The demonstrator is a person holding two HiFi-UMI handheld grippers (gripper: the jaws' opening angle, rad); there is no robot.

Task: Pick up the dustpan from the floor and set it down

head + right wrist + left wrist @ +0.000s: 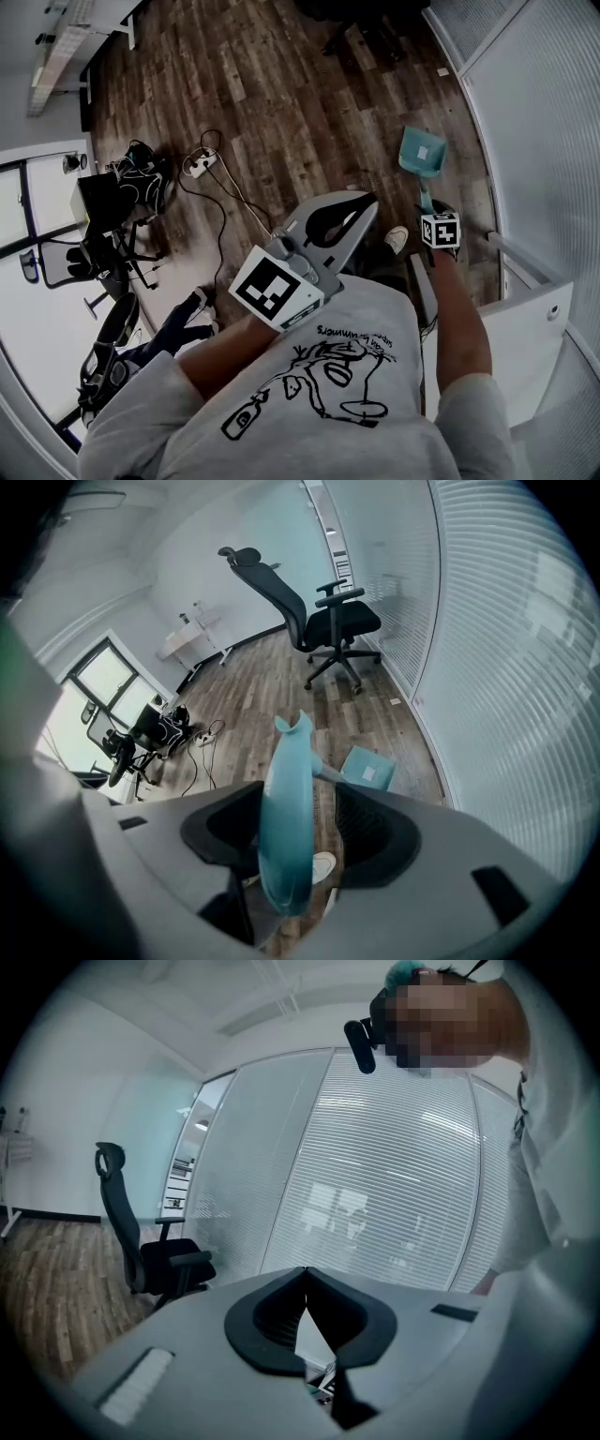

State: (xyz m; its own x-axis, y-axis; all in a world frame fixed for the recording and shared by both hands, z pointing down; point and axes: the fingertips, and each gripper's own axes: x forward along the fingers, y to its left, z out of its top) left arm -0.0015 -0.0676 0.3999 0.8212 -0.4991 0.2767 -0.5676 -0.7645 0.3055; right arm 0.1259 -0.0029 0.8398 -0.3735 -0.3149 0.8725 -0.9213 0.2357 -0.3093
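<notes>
- Head view: the person's left forearm crosses the chest, bent at the elbow, and carries the left gripper (366, 202) high and pointing up and to the right. Its marker cube (272, 286) sits over the grey shirt (309, 403).
- The right arm reaches straight down to the right gripper (436, 217), which is at the top of the handle (425, 195) of the teal dustpan (422, 155).
- The dustpan is at the floor's (281, 103) right edge, just beside the glass wall (525, 112).
- A white label (425, 151) sits on the pan, and a line of print on the shirt; neither can be read.
- Left gripper view: the jaws meet at their tips, with nothing between them. An office chair (150, 1251) stands beyond.
- Right gripper view: the jaws stand apart with the handle between them. It lies against the jaw at the view's left, with a gap to the other, where a shoe (322, 864) shows.
</notes>
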